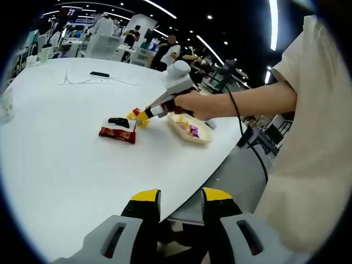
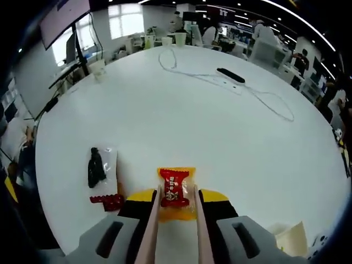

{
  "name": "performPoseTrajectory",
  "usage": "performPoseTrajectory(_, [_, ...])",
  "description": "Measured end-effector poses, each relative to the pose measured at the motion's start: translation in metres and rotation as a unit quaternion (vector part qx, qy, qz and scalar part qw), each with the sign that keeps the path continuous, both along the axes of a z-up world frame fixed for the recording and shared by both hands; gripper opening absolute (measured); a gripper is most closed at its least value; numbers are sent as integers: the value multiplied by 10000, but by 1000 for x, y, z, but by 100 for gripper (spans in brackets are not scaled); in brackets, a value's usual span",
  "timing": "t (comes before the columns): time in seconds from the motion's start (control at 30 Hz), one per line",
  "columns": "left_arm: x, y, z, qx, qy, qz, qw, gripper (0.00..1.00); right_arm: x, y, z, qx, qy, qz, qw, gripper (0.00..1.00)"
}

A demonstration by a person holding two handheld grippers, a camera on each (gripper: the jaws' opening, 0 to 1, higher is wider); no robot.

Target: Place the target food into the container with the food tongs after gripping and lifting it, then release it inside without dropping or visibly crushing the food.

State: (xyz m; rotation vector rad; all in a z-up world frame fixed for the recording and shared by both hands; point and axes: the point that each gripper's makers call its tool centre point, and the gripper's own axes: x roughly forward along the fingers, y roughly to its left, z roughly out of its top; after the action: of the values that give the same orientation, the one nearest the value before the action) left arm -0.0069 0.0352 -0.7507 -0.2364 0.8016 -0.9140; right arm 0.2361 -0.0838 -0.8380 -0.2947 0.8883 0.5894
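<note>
Red-and-yellow candy packet (image 2: 176, 192) pinched between pinkish food tongs (image 2: 153, 231) in right gripper view; tongs squeezed by right gripper (image 2: 176, 206), jaws closed against tong arms; packet over white table (image 2: 181, 110); clear packet with dark content (image 2: 99, 168) at 9 o'clock; container (image 1: 190, 129) with wrapped sweets near table edge; left gripper (image 1: 180, 201) jaws apart, holding nothing.

A red-and-yellow wrapped candy (image 2: 175, 193) sits pinched between the two pale arms of the tongs (image 2: 199, 231), just above the white table (image 2: 220, 137). The container (image 1: 190, 129), a shallow pale tray already holding colourful wrapped sweets, lies near the table's edge, apart from the candy.
</note>
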Motion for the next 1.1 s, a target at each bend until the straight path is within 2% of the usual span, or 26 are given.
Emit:
performPoseTrajectory(0.77, [0,-1,0,-7,7,-16,10000,28,-2,3,-1,48,62,62,9999,26])
performPoseTrajectory(1.1, [3,-2,2,-16,-42,-45,10000,28,-3,6,3,104,196,64,9997,24])
